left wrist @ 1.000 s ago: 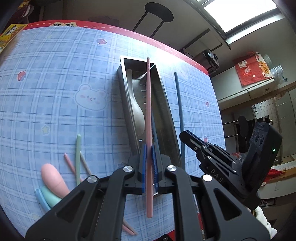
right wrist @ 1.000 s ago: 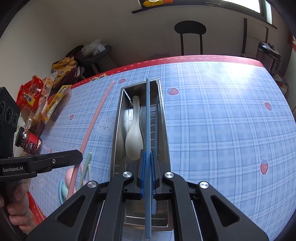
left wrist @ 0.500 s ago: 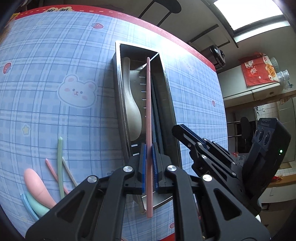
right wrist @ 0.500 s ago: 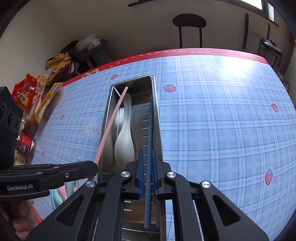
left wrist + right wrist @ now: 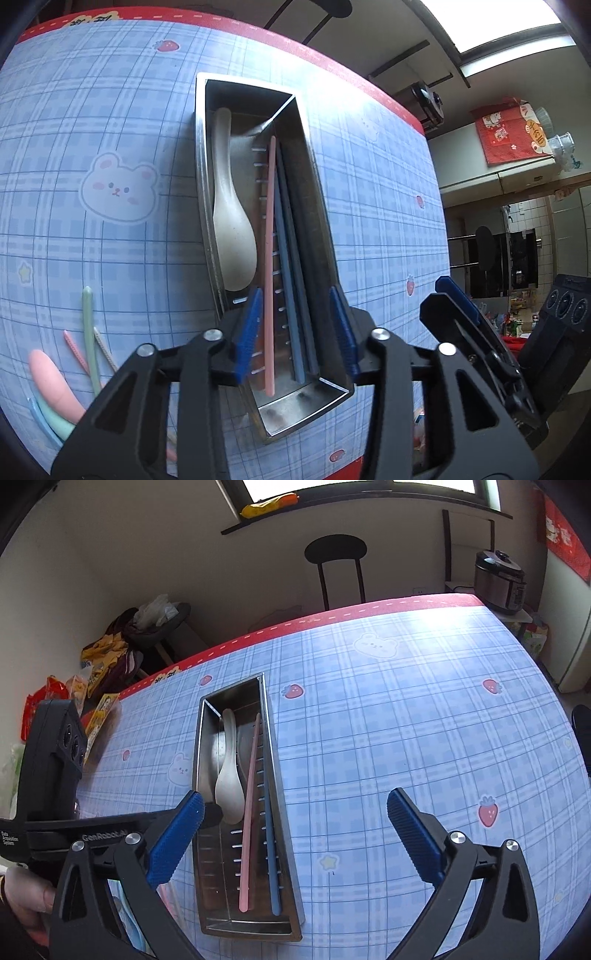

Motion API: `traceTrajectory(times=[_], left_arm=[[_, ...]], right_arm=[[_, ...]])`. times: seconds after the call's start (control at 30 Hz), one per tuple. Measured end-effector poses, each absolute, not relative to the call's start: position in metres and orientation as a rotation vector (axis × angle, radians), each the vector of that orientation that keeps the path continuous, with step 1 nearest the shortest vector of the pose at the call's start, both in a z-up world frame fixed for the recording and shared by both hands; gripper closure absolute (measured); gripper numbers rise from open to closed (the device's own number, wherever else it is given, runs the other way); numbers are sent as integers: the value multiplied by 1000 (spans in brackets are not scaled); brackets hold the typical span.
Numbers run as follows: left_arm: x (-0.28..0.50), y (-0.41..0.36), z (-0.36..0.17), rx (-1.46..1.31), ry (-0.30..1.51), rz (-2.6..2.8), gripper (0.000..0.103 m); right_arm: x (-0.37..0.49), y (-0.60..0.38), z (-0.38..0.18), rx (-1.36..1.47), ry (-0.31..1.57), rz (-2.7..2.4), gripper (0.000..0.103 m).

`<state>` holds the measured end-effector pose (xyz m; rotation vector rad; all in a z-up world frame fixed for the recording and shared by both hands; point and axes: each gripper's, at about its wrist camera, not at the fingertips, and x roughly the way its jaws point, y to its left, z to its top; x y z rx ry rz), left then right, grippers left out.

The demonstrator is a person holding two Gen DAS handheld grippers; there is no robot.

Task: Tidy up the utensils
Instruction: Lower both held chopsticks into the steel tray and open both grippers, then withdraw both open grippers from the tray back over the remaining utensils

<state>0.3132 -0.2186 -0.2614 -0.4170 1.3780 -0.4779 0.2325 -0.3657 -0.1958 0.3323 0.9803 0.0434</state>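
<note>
1. Tray [image 5: 207, 192]: a steel utensil tray holding a white spoon [image 5: 231, 236], pink chopstick [image 5: 269, 266] and blue chopstick [image 5: 286, 280], lying loose.
2. Left gripper [image 5: 295, 325] has just opened partway; right gripper [image 5: 291, 834] has just spread wide; both empty.
3. Pastel spoons and chopsticks [image 5: 70, 369] remain on the table, near left.

Daylight, bright. Window [image 5: 362, 487] beyond the bench's [image 5: 406, 709] far edge is blown out; a second overexposed pane [image 5: 517, 26] sits above the bench's right corner. White glare patch on the bench just right of the tray [image 5: 201, 177], and sheen inside the tray's far end. Soft shadows, sharp focus, no motion blur. Strong fisheye bending; corners vignette to black.
</note>
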Motion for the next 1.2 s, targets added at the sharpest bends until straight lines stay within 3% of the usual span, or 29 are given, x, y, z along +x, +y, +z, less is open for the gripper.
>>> traceTrajectory(times=[0.03, 0.2, 0.3, 0.8, 1.2], left_arm=[[312, -216, -255, -414, 1366, -484, 54], [300, -192, -216, -362, 1271, -479, 12], [287, -170, -194, -300, 1218, -456, 6], [163, -46, -150, -70, 992, -294, 6], [95, 1, -179, -72, 948, -172, 6]], right_arm=[[229, -368, -192, 334, 972, 31, 6], [206, -376, -175, 353, 939, -17, 6], [191, -374, -163, 339, 918, -31, 6], [115, -328, -148, 250, 909, -22, 6], [74, -273, -169, 170, 929, 19, 6]])
